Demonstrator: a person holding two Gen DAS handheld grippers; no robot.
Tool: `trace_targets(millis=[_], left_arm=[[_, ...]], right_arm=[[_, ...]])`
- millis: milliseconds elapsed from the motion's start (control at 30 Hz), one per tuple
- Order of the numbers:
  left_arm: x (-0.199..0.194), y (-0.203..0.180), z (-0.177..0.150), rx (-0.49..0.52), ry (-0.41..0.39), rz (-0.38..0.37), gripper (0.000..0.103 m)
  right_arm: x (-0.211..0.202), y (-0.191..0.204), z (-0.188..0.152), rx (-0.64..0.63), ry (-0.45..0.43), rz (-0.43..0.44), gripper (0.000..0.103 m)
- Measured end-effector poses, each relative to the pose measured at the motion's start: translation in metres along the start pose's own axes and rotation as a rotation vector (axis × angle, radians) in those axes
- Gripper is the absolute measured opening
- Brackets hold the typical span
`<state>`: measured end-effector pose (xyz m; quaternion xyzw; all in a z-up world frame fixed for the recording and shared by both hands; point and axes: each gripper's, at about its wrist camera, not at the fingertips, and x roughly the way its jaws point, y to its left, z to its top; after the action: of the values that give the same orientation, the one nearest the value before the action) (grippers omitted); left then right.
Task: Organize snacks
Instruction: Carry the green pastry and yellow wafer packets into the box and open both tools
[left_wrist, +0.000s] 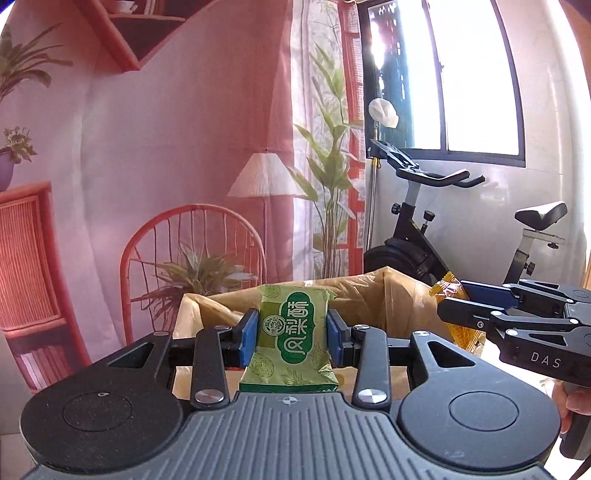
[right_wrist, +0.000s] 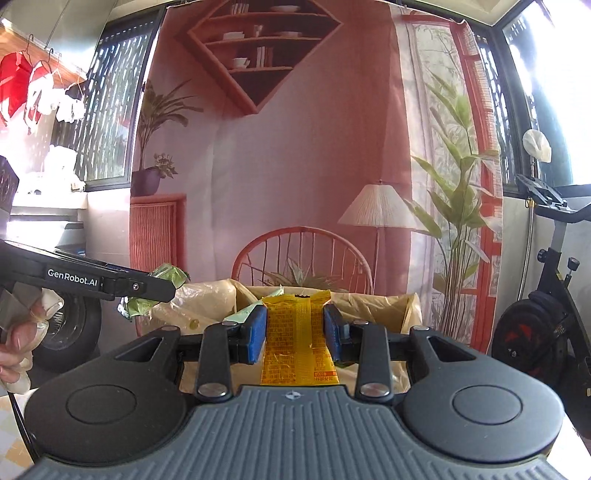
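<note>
My left gripper (left_wrist: 291, 334) is shut on a green snack packet (left_wrist: 291, 332), its blue pads pressing both sides, held upright in front of a cardboard box lined with yellowish plastic (left_wrist: 399, 299). My right gripper (right_wrist: 295, 330) is shut on an orange-yellow snack packet (right_wrist: 297, 339), also held above the box (right_wrist: 369, 306). In the left wrist view the right gripper (left_wrist: 458, 306) comes in from the right with the orange packet (left_wrist: 448, 286) in it. In the right wrist view the left gripper (right_wrist: 162, 291) enters from the left holding the green packet (right_wrist: 170, 275). A few packets lie inside the box.
Behind the box hangs a printed backdrop (right_wrist: 295, 166) showing a red chair, a lamp and plants. An exercise bike (left_wrist: 436, 236) stands to the right under a window (left_wrist: 461, 74). A person's gloved hand (right_wrist: 22, 332) grips the left handle.
</note>
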<state>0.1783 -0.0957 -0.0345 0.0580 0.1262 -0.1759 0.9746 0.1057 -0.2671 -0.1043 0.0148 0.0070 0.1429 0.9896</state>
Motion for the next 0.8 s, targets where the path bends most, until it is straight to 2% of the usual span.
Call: trace_targets(millis=[133, 333, 367, 400, 433, 600, 733, 800], left_arm=[[0.034, 0.01, 0.02, -0.024, 0.047, 0.03, 0.04], [0.069, 0.031, 0.019, -0.012, 0.173, 0.035, 0.042], [0.07, 0.034, 0.018, -0.023, 0.187, 0.03, 0.05], [0.068, 0.04, 0.015, -0.047, 0.194, 0.026, 0.061], [0.065, 0.043, 0.013, -0.07, 0.185, 0.024, 0.064], [0.045, 0.047, 0.004, -0.089, 0.167, 0.017, 0.065], [0.03, 0.042, -0.002, -0.061, 0.161, 0.043, 0.069], [0.021, 0.041, -0.003, -0.058, 0.15, 0.049, 0.069]], right_arm=[[0.036, -0.017, 0.016, 0.044, 0.032, -0.035, 0.035], [0.06, -0.031, 0.012, 0.099, 0.105, -0.068, 0.039], [0.061, -0.031, 0.011, 0.097, 0.116, -0.066, 0.044], [0.062, -0.032, 0.01, 0.095, 0.126, -0.066, 0.054], [0.061, -0.032, 0.009, 0.098, 0.127, -0.07, 0.061], [0.049, -0.025, 0.008, 0.095, 0.122, -0.033, 0.063], [0.039, -0.012, 0.007, 0.069, 0.127, -0.017, 0.082], [0.035, -0.005, 0.007, 0.069, 0.134, -0.017, 0.087]])
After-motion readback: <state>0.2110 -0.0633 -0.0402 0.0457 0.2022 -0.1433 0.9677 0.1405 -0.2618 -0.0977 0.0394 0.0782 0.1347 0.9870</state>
